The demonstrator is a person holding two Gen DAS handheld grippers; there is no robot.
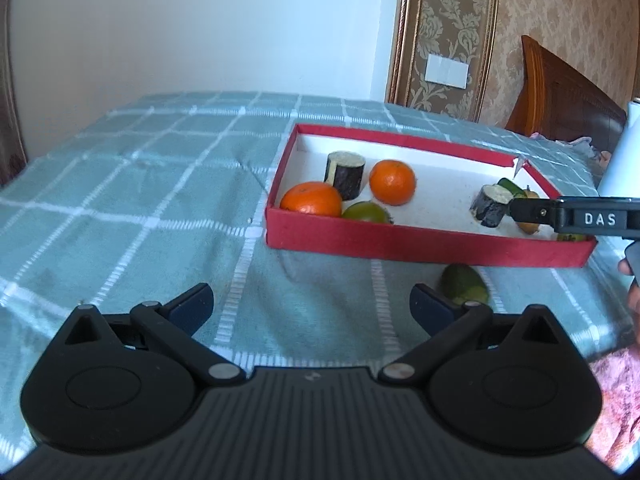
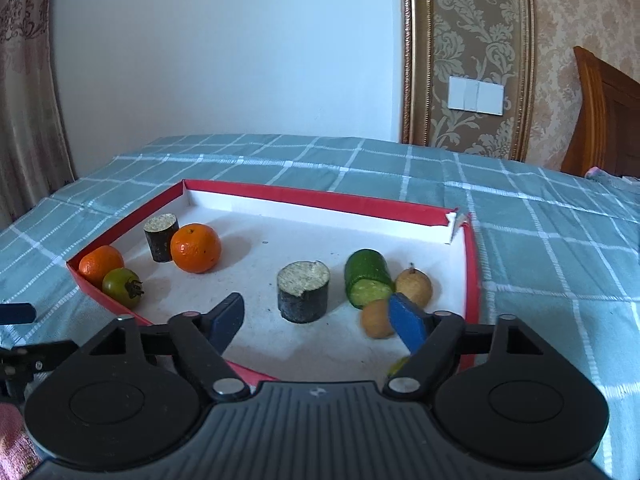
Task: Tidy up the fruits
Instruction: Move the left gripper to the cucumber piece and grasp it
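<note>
A red box (image 1: 400,242) with a white floor sits on the checked cloth. Inside it I see two oranges (image 2: 196,248) (image 2: 100,265), a green tomato (image 2: 122,287), two dark cut cylinders (image 2: 160,238) (image 2: 303,292), a cucumber piece (image 2: 368,280) and two small brown fruits (image 2: 414,286) (image 2: 376,319). My right gripper (image 2: 318,322) is open over the box's near side, and the nearer dark cylinder stands free just beyond its fingertips. A green fruit (image 1: 464,290) lies on the cloth outside the box, by the right finger of my open, empty left gripper (image 1: 312,308).
The teal checked cloth (image 1: 160,184) covers the whole surface. A wooden headboard (image 1: 560,92) and a patterned wall with a switch (image 1: 446,71) stand at the back right. A white object (image 1: 624,152) is at the right edge. A curtain (image 2: 24,100) hangs at the left.
</note>
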